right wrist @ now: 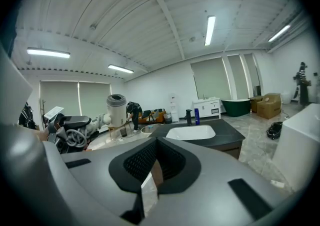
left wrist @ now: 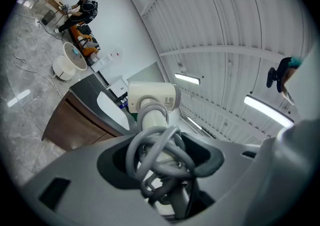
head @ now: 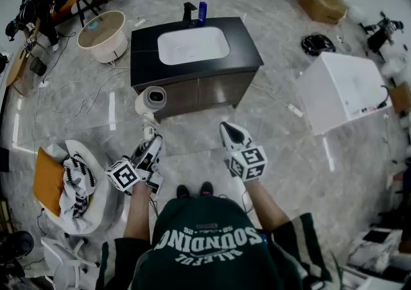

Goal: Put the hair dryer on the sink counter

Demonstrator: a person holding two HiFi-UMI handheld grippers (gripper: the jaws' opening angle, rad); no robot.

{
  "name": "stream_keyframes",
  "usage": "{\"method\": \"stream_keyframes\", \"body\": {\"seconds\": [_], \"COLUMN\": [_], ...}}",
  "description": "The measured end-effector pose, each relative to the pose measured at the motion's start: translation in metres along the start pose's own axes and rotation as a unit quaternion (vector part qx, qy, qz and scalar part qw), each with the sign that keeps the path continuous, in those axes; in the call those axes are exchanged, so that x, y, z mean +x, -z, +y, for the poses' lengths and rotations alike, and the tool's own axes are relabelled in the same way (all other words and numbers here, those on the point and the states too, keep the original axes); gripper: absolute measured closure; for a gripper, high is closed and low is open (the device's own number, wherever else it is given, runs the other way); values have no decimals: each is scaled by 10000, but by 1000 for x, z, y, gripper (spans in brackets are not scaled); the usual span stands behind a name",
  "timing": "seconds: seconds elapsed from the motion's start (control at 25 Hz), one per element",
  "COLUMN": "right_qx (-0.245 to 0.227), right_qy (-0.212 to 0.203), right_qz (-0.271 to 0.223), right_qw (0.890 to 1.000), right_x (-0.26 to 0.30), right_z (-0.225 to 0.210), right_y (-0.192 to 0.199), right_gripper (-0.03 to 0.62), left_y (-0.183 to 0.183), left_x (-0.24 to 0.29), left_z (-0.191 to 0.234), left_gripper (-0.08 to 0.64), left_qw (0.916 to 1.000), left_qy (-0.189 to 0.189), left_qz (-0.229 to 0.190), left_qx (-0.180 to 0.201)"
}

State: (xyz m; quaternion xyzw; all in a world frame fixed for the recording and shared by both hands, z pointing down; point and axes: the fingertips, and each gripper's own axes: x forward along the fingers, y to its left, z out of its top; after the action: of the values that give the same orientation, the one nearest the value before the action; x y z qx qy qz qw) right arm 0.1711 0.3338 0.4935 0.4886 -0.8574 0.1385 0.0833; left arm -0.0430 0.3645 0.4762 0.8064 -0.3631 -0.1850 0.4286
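The left gripper (head: 149, 144) is closed on the handle of the hair dryer (head: 153, 99), its jaws standing wide around both the handle and the grey cord (left wrist: 160, 145) coiled over it. The dryer is in the air on the person's side of the basin (head: 192, 45), short of the black desk (head: 244, 51) and off its front-left corner. The right gripper (head: 228, 129) is empty, jaws drawn together, also on the near side of the basin.

The main risk, as I judge it, is the grip itself. The jaws bear partly on loose cord loops rather than on bare handle, and the heavy head sits far above them. A quick swing toward the basin could let the dryer pivot or slide.

The cord is the second worry. A loop that slips free could hang down and catch the desk edge nearest the person, tugging the dryer back.

The landing place is tight too. The bare strips to the left and right of the basin are narrow, so a careless release could tip the dryer into the basin or over the edge to the floor (head: 192, 147). Reaching past the basin risks knocking the blue bottle (head: 202, 11) and the tap (head: 189, 13) behind it.
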Motion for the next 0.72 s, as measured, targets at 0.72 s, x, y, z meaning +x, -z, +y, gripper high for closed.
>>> {"method": "stream_keyframes", "body": {"seconds": [0.72], "right_qx": [108], "right_qy": [-305], "right_qz": [-17], "right_qw": [9995], "right_x": [4], "right_z": [-35], "right_y": [3], "right_gripper": [592], "left_y": [13], "left_x": [18], "left_z": [2], "left_gripper": [316], "left_qw": [9986], "left_qy": [-377], "left_qz": [-342], "left_qx": [-121]}}
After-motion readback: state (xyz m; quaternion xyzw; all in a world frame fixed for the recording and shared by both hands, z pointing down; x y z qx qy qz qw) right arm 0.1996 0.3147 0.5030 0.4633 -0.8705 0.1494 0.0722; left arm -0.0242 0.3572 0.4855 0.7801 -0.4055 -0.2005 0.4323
